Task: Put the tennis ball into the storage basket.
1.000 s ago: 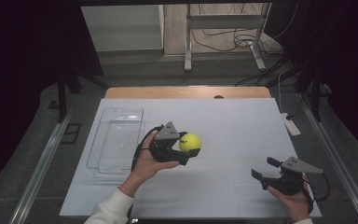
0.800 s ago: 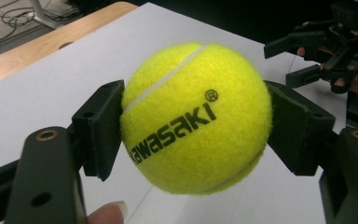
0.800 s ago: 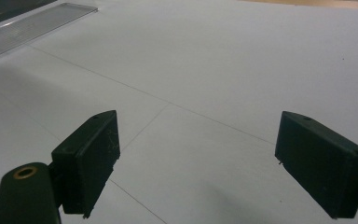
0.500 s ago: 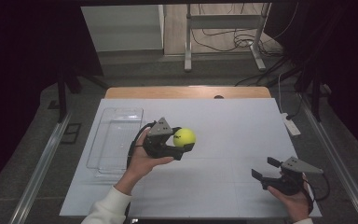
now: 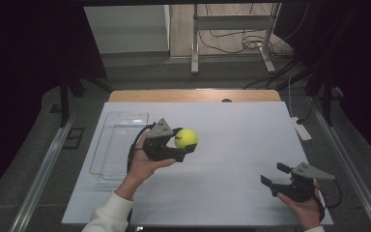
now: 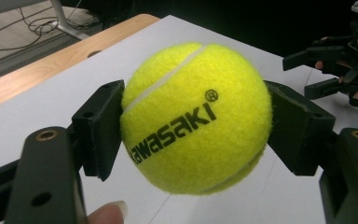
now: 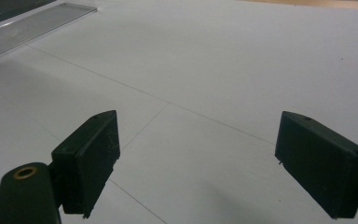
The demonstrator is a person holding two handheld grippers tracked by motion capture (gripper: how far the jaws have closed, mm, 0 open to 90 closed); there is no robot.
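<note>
Left gripper [image 5: 186,147], fingers clamped across the tennis ball [image 5: 186,138] held above the counter [image 5: 251,140] near the clear tray [image 5: 118,145]; keep squeeze centred; right gripper [image 5: 273,176] spread, empty.

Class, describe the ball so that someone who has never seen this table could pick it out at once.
Start at the white table; a clear tray lies at its left side. Just right of the tray, the left claw grips the ball above the table. It is the one round, bright yellow thing there, printed "Kawasaki" in black.
</note>
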